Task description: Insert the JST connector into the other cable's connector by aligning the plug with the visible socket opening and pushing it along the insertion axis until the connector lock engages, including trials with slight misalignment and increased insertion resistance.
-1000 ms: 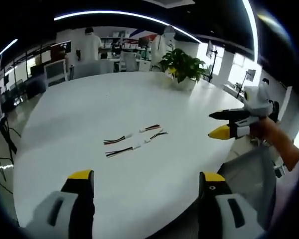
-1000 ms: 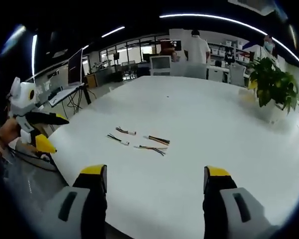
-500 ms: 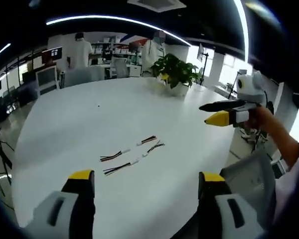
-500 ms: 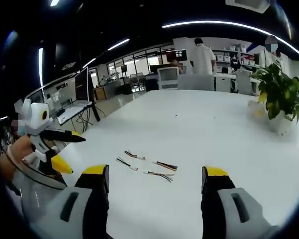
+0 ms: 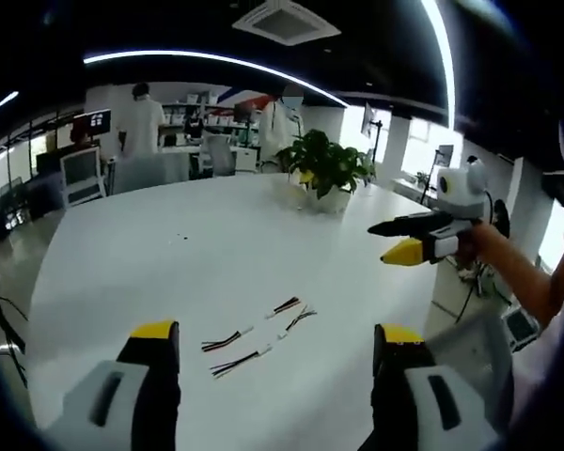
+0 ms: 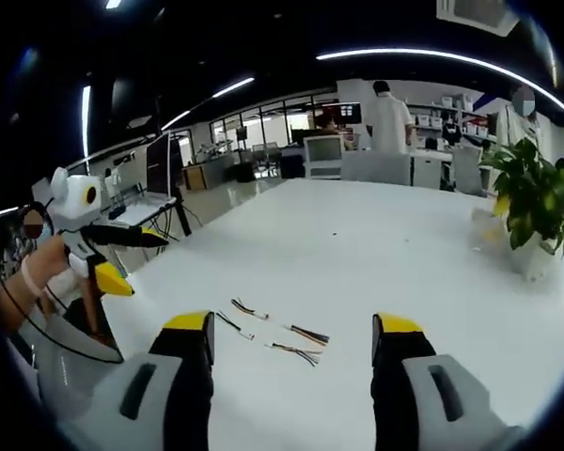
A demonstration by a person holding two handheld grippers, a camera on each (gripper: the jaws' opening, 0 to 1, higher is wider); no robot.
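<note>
Both cameras had dropped closer to the white table since the earlier frames, bringing the cables nearer the jaws. Seen from the left gripper view, the left gripper hung with jaws spread wide and empty above four short cables, while the right gripper, jaws parted, hovered beside a potted plant. Seen from the right gripper view, the right gripper stayed open over the cables, the left gripper at left.
</note>
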